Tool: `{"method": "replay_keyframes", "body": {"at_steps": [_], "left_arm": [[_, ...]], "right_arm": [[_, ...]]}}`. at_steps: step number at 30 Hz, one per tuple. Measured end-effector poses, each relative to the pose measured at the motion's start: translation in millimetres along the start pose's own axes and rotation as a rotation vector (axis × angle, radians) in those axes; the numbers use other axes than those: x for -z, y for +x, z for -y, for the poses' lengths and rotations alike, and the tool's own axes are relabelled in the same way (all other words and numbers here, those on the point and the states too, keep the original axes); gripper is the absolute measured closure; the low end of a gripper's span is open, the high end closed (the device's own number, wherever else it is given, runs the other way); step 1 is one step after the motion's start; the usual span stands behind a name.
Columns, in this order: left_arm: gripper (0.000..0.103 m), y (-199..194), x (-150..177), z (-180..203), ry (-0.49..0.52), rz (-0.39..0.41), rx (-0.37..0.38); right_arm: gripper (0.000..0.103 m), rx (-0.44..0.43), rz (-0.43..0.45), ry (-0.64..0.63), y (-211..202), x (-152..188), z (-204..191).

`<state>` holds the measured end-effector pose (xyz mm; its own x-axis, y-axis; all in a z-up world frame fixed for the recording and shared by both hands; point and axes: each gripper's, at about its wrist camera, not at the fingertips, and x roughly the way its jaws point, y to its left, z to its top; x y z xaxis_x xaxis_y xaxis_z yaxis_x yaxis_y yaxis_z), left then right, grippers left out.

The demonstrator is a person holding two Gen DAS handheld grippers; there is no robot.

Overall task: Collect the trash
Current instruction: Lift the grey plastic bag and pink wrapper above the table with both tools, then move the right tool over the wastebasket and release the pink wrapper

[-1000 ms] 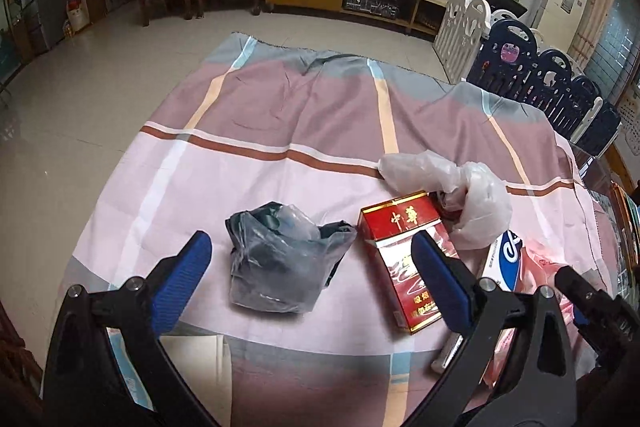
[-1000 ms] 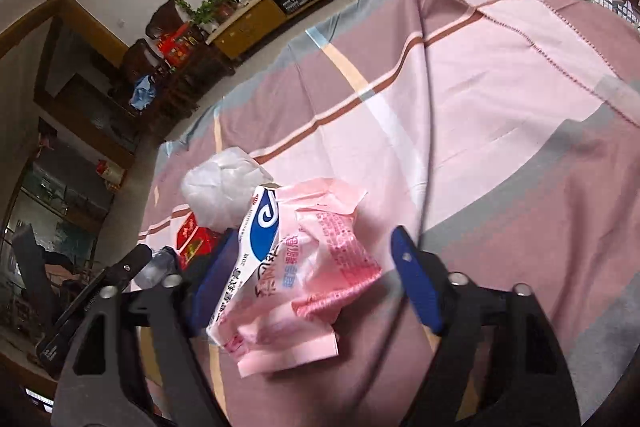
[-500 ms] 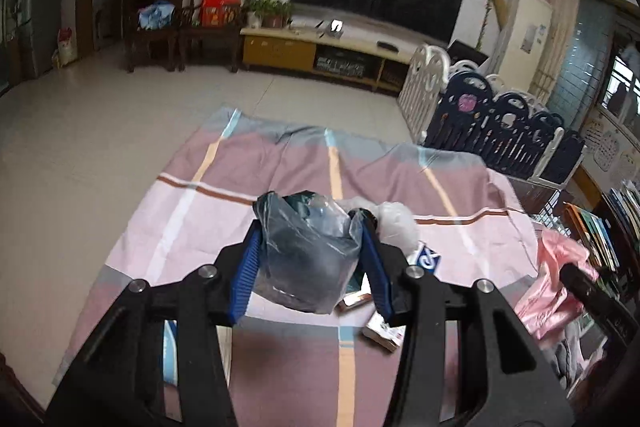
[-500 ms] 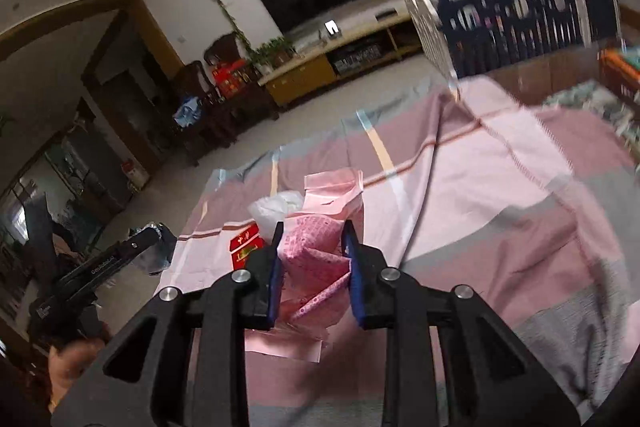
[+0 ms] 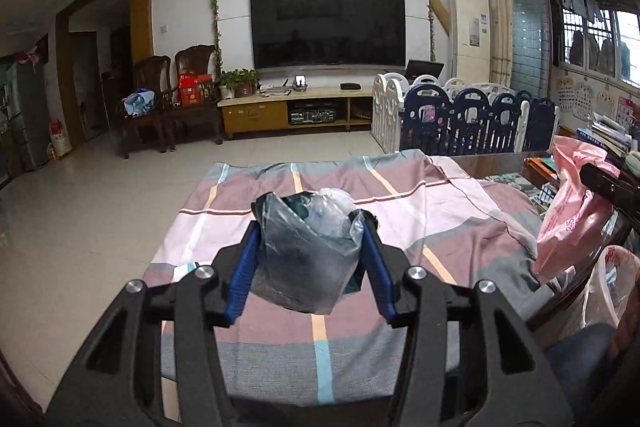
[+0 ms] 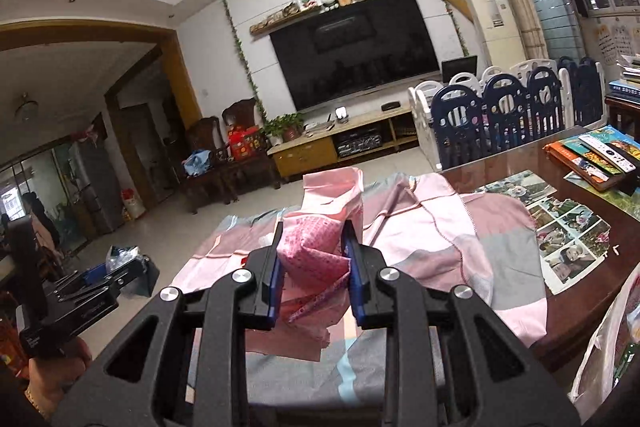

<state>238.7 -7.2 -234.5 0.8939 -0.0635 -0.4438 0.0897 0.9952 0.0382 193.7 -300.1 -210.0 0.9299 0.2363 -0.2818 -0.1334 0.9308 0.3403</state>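
My left gripper (image 5: 310,263) is shut on a crumpled dark grey plastic bag (image 5: 306,255) and holds it lifted above the checked cloth (image 5: 400,211) on the table. My right gripper (image 6: 314,275) is shut on a pink plastic wrapper (image 6: 316,251), also lifted above the cloth. The pink wrapper shows at the right of the left wrist view (image 5: 568,211), and the left gripper with its bag shows at the left of the right wrist view (image 6: 120,263). The other trash on the cloth is hidden behind the held items.
A thin white plastic bag (image 5: 608,287) hangs open by the table's right edge, also seen in the right wrist view (image 6: 608,343). Photos (image 6: 568,231) and books (image 6: 592,155) lie on the bare wooden tabletop at right. A playpen fence (image 5: 460,123) stands beyond the table.
Both grippers closed on their items, the left on the grey bag and the right on the pink wrapper, and lifted them up and back from the cloth.
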Motion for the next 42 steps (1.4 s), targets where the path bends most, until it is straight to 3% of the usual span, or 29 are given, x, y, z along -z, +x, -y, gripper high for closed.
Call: {"method": "replay_keyframes", "body": {"at_steps": [8,42], "left_arm": [[0.052,18,-1,-11,-0.045,-0.052,0.01],[0.051,21,4,-10,-0.055,-0.063,0.005]], "right_arm": [[0.076,0.016,-0.047,-0.039,26,5,-11],[0.076,0.032,-0.053,-0.04,27,10,-14]]}}
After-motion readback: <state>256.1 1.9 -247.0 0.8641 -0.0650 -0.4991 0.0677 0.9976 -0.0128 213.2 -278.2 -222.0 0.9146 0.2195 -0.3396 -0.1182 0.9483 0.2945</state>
